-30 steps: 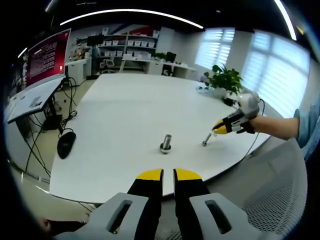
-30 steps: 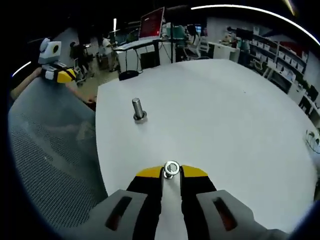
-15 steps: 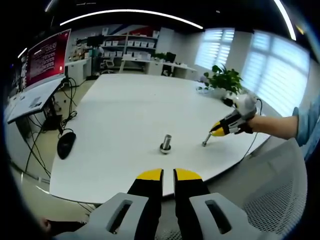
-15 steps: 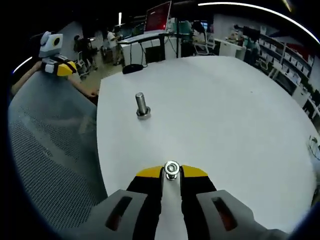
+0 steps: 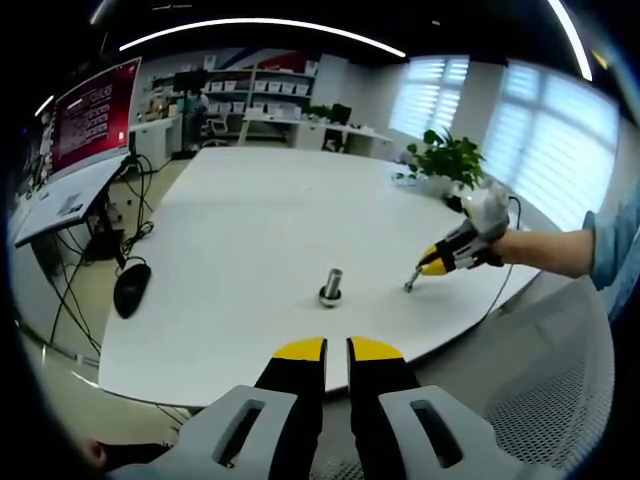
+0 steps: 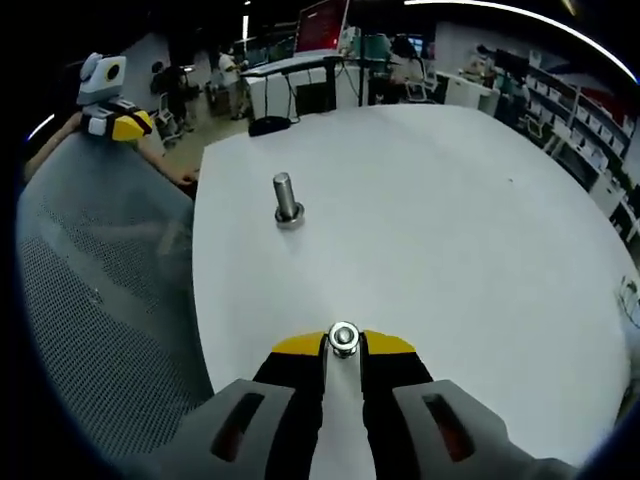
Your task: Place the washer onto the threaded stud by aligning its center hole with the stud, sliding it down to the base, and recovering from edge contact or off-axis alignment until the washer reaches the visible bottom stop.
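Observation:
The threaded stud [image 5: 331, 286] stands upright on its wide base on the white table [image 5: 250, 220]. In the right gripper view the stud [image 6: 287, 199] is ahead and to the left. My right gripper [image 6: 343, 348] is shut on the silver washer [image 6: 343, 338], which pokes out between its yellow tips. In the left gripper view the right gripper [image 5: 428, 266] hovers low over the table, right of the stud, with the metal piece [image 5: 411, 281] pointing down. My left gripper [image 5: 337, 349] is shut with nothing in it, held off the table's near edge. The left gripper [image 6: 116, 124] appears top left in the right gripper view.
A grey mesh chair [image 6: 90, 330] sits against the table edge between the grippers, and the chair [image 5: 560, 380] is at lower right in the left gripper view. A potted plant [image 5: 447, 158] stands at the table's far right. A red screen [image 5: 95, 110] and cables are left.
The right gripper has shifted slightly toward the stud, still holding the washer low over the table. The left gripper has stayed in place.

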